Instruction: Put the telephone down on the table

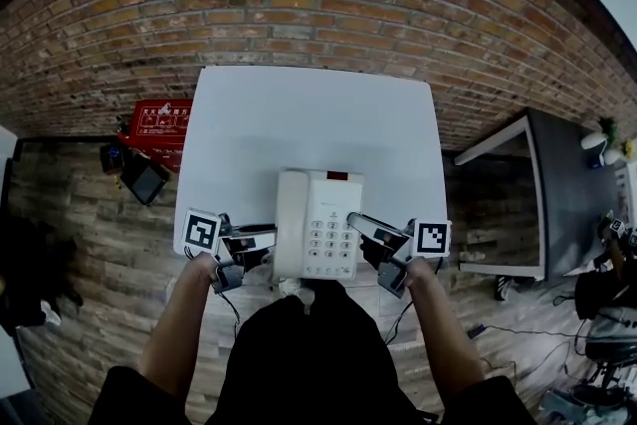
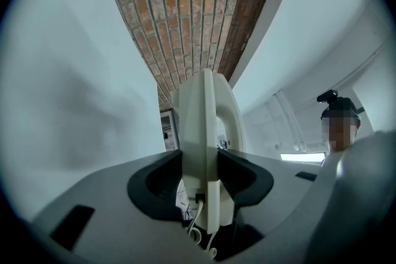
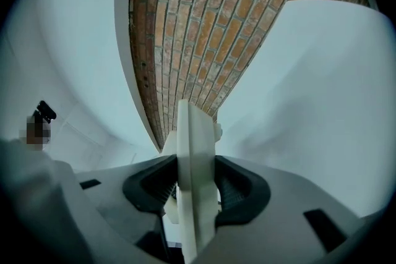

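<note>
1. Firmly, the left gripper (image 1: 262, 241) and right gripper (image 1: 365, 231) clamp opposite sides of the white telephone (image 1: 317, 224), at the table's (image 1: 299, 114) near edge.
2. Whether it rests on the table cannot be told.

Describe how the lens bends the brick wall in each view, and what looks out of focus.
Head view: the brick wall bows into an arch, the corners go black, the telephone is sharp. Left gripper view: the bricks fan out, the close telephone looks soft. Right gripper view: the same bending and soft near focus.
</note>
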